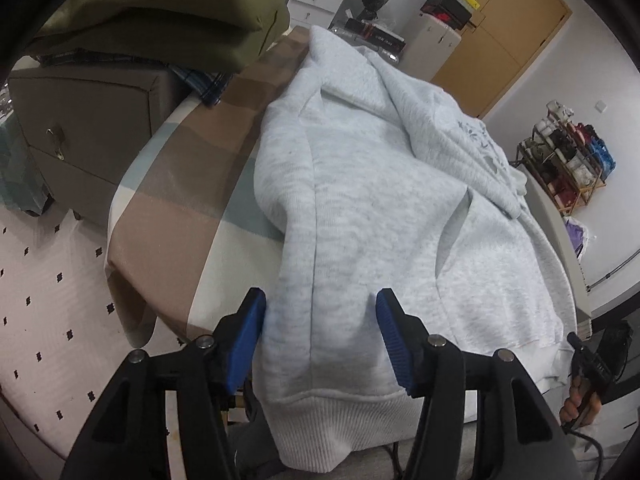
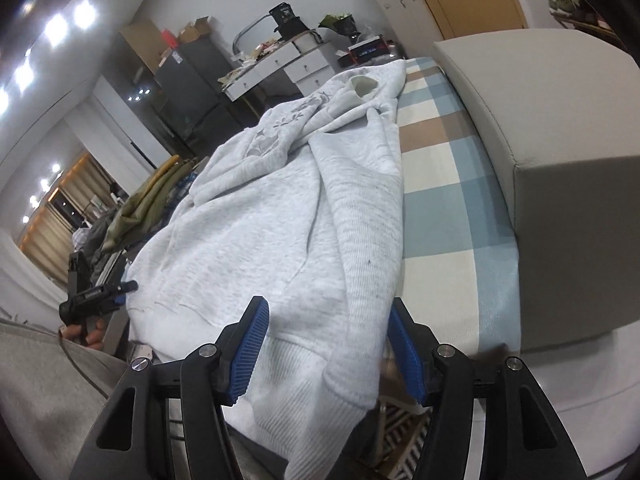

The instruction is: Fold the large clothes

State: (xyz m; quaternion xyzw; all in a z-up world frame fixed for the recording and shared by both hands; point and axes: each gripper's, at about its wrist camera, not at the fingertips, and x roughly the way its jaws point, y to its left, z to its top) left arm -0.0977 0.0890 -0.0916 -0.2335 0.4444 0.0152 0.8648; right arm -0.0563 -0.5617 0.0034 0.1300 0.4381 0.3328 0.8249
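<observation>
**Both tongs parted over the sweatshirt hem**

Both tongs are being held with jaws apart: the left tongs (image 1: 320, 300) are straddling one hem corner of the grey sweatshirt (image 1: 360, 184), and the right tongs (image 2: 328, 308) are straddling the other, with cloth lying between the blue pads but not being pinched. Nothing is being gripped by either tool.

The sweatshirt is being spread along the checked bed cover (image 1: 192, 184), its ribbed hem (image 1: 332, 416) hanging over the near edge and its bunched sleeves and hood lying toward the far edge. A grey box (image 2: 560, 184) is being kept at the right edge, and a green garment (image 1: 168, 12) near the far left corner.

Trouble is judged likely if only the top layer is caught when the jaws are closed, since the hem would then be lifted unevenly. With the hem overhanging, the whole garment could also be dragged off the near edge.
</observation>
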